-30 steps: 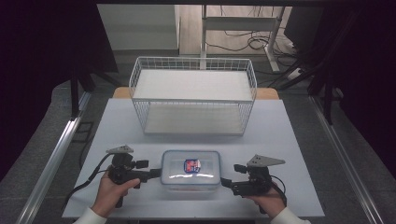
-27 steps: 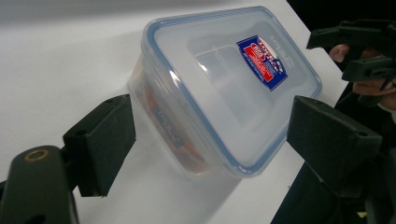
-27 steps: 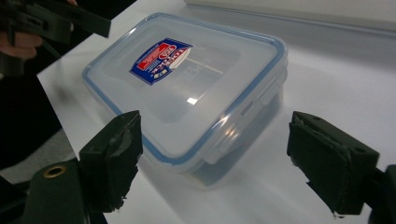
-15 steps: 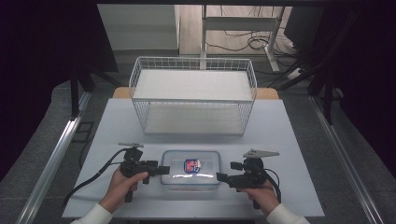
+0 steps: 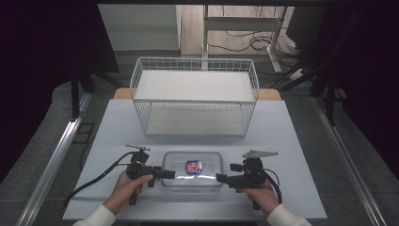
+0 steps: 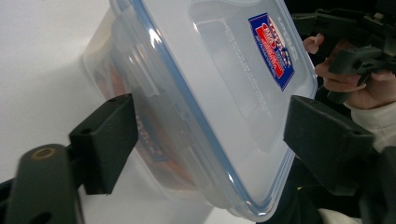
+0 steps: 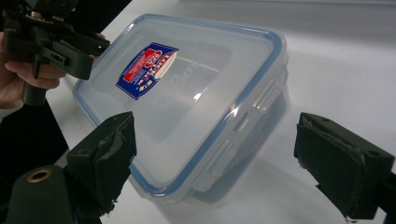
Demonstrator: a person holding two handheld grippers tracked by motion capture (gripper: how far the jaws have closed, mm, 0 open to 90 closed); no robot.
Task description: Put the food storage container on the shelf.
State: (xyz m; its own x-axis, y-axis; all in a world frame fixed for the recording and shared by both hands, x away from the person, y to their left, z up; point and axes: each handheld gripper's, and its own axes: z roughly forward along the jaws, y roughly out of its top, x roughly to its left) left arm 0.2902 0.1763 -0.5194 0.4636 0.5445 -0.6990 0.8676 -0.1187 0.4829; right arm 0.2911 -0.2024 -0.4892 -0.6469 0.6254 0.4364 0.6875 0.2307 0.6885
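A clear plastic food container point(image 5: 192, 170) with a blue-sealed lid and a red and blue label lies flat near the table's front edge. My left gripper point(image 5: 170, 174) points at its left end, open, with the container's point(image 6: 219, 102) end between the spread jaws. My right gripper point(image 5: 220, 178) points at the right end, open as well, and its jaws straddle the container's point(image 7: 187, 102) corner and side latch point(image 7: 231, 149). Neither set of pads presses on the plastic. In each gripper view the other hand and its gripper show beyond the box.
A white wire basket point(image 5: 195, 96) stands empty behind the container at the middle of the white table point(image 5: 291, 136). A black cable point(image 5: 94, 181) trails from the left gripper toward the front left. Metal rails run down both sides of the table.
Both grippers have moved inward along the table from either side, closing on the container's two ends. The container has stayed in place.
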